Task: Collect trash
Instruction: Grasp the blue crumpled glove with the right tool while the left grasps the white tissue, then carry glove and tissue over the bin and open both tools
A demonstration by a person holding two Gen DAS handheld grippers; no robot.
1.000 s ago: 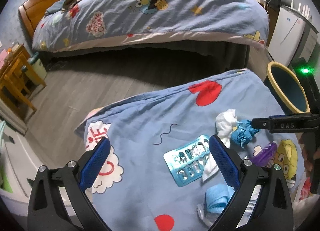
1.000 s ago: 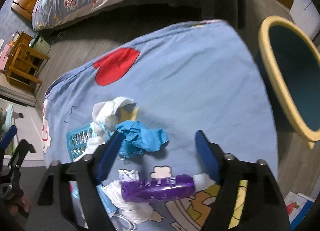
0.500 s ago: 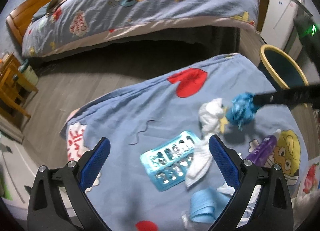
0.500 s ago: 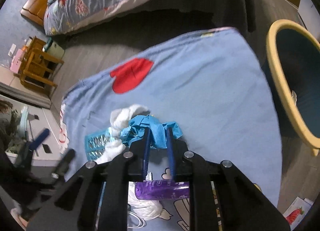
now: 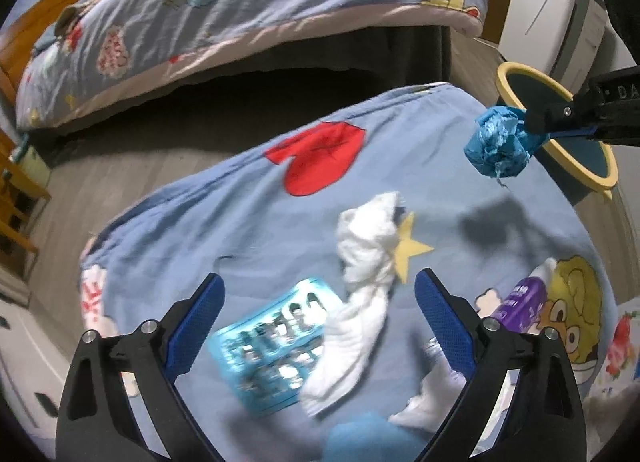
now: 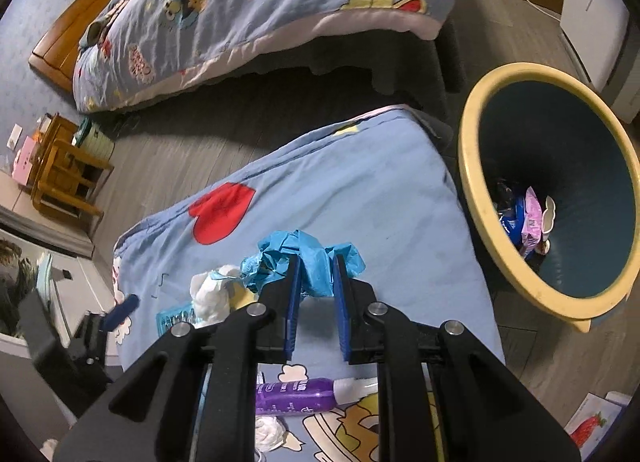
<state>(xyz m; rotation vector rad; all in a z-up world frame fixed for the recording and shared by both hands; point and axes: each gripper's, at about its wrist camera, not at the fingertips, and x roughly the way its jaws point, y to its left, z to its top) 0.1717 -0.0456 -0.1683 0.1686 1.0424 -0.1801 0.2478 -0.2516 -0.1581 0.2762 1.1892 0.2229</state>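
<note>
My right gripper (image 6: 314, 276) is shut on a crumpled blue paper wad (image 6: 304, 258) and holds it above the blue cloth. It also shows in the left wrist view (image 5: 500, 142), lifted near the yellow-rimmed bin (image 5: 592, 170). The bin (image 6: 484, 222) stands to the right with wrappers inside. My left gripper (image 5: 320, 298) is open over a white tissue (image 5: 368, 246) and a blue blister pack (image 5: 272, 346). A purple tube (image 6: 296, 396) lies below my right gripper; it also shows in the left wrist view (image 5: 524, 302).
The trash lies on a blue cartoon cloth (image 6: 360, 190) over a low surface. A bed with a matching quilt (image 5: 240, 2) stands behind. Wooden furniture (image 6: 64, 170) is at the far left. A white cabinet (image 5: 548, 10) stands behind the bin.
My right gripper closed on the blue paper wad and lifted it off the cloth toward the bin. My left gripper moved in closer over the white tissue and blister pack.
</note>
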